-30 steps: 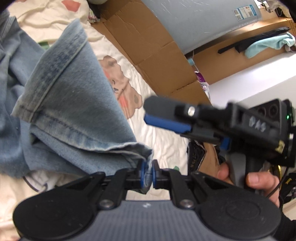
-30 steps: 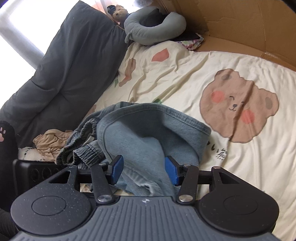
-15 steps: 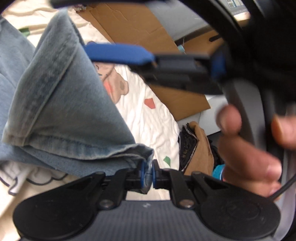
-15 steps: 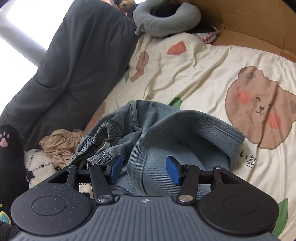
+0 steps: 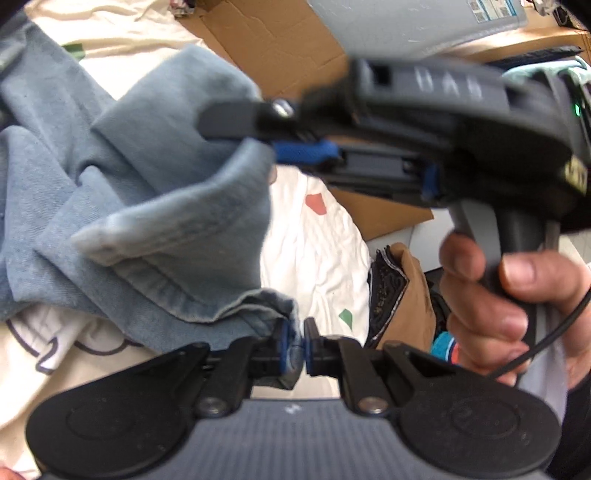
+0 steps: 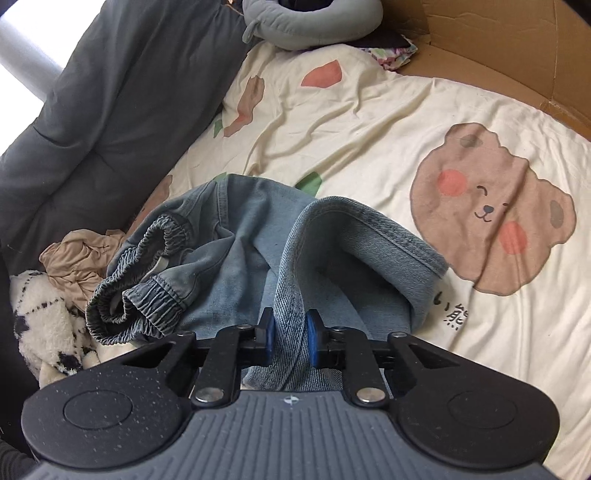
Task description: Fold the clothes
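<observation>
On the left, the left gripper (image 5: 293,350) has its jaws clenched tight on a corner of the jeans (image 6: 229,236), right at a leg hem. The jeans are pale blue and lie in a crumpled heap on the bed (image 6: 369,122), on a cream sheet with a bear picture (image 6: 491,210). Part of the leg is lifted up off the bed.

To the right, the right gripper (image 6: 289,339) has a thick hem of the jeans between its blue pads (image 6: 313,341). Its jaws are closing on that hem and the cloth already fills the gap between them. A hand (image 5: 491,295) holds this gripper by its handle.

The jeans look thick and a bit heavy, I think. They are soft and floppy, so they will sag and bunch when lifted. They are not slippery and will not break. The stitched hems and the stretchy waistband (image 6: 140,273) are the best places to hold, because they are thick and will not slide out.

Other things are close by. A tan cloth (image 6: 74,258) and a fluffy white and black thing (image 6: 40,317) lie just beside the waistband, and they could get caught up. A dark grey quilt (image 6: 92,110) runs along the left of the bed. A grey neck pillow (image 6: 310,26) sits at the far end, and brown cardboard (image 6: 498,44) stands along the far side.
</observation>
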`<move>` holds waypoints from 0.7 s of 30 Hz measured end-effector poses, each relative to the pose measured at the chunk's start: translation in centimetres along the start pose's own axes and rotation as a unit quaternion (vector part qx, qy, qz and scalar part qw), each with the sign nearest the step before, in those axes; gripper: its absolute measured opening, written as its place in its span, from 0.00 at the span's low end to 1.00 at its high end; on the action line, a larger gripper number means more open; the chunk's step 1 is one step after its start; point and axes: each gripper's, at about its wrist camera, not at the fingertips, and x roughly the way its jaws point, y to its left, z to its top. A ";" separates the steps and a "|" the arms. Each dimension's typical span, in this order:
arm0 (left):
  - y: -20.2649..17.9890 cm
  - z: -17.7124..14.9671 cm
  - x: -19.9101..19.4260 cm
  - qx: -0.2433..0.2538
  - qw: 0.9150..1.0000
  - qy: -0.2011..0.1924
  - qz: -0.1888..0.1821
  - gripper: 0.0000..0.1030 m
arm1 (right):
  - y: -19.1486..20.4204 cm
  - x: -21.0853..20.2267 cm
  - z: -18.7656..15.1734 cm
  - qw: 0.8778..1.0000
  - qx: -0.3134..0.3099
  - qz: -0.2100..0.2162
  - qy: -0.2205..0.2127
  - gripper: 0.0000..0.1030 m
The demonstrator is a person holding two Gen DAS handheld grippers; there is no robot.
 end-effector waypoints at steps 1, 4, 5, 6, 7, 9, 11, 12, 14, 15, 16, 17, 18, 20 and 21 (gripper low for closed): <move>0.1 0.0 -0.2 -0.002 1.000 -0.002 0.002 0.08 | -0.2 -0.2 -0.1 1.000 0.000 -0.002 -0.001 0.15; 0.4 0.2 -1.0 -0.009 1.000 -0.009 0.007 0.09 | -1.2 -0.7 -0.6 1.000 0.009 -0.005 -0.006 0.14; 0.5 0.1 -1.3 -0.012 1.000 -0.012 0.009 0.11 | -1.5 -0.9 -0.7 1.000 0.013 -0.005 -0.007 0.14; 0.8 -0.5 -2.2 -0.013 1.000 -0.014 0.012 0.13 | -1.8 -1.0 -0.8 1.000 0.017 -0.004 -0.008 0.14; 0.9 -0.2 -2.4 -0.015 1.000 -0.016 0.016 0.16 | -2.1 -1.2 -1.0 1.000 0.020 -0.004 -0.010 0.13; 1.0 0.1 -2.8 -0.020 0.999 -0.021 0.023 0.18 | -2.6 -1.7 -1.3 1.000 0.023 -0.004 -0.013 0.13; 1.1 0.7 -3.2 -0.025 0.999 -0.026 0.027 0.23 | -2.9 -2.1 -1.5 1.000 0.024 -0.006 -0.017 0.13; 0.9 1.7 -3.2 -0.029 0.999 -0.030 0.031 0.26 | -3.1 -2.3 -1.7 1.000 0.024 -0.007 -0.019 0.13; 1.0 1.6 -3.7 -0.034 0.998 -0.037 0.034 0.30 | -3.3 -2.7 -2.0 0.999 0.023 -0.009 -0.022 0.13; 1.0 1.7 -3.8 -0.037 0.998 -0.039 0.035 0.31 | -3.4 -2.9 -2.1 0.999 0.023 -0.011 -0.023 0.13; 0.9 1.8 -3.8 -0.038 0.998 -0.041 0.037 0.34 | -3.5 -3.1 -2.3 0.999 0.022 -0.012 -0.024 0.13; 0.8 1.9 -3.6 -0.039 0.998 -0.043 0.041 0.38 | -3.6 -3.2 -2.4 0.999 0.021 -0.014 -0.025 0.13; 0.5 1.9 -3.2 -0.041 0.997 -0.046 0.045 0.39 | -3.8 -3.4 -2.6 0.999 0.020 -0.017 -0.026 0.13; 0.7 2.0 -3.7 -0.049 0.996 -0.055 0.055 0.43 | -4.1 -3.8 -3.0 0.999 0.023 -0.022 -0.030 0.13; 0.9 2.0 -3.9 -0.056 0.995 -0.061 0.061 0.43 | -4.3 -4.1 -3.2 0.999 0.025 -0.024 -0.032 0.13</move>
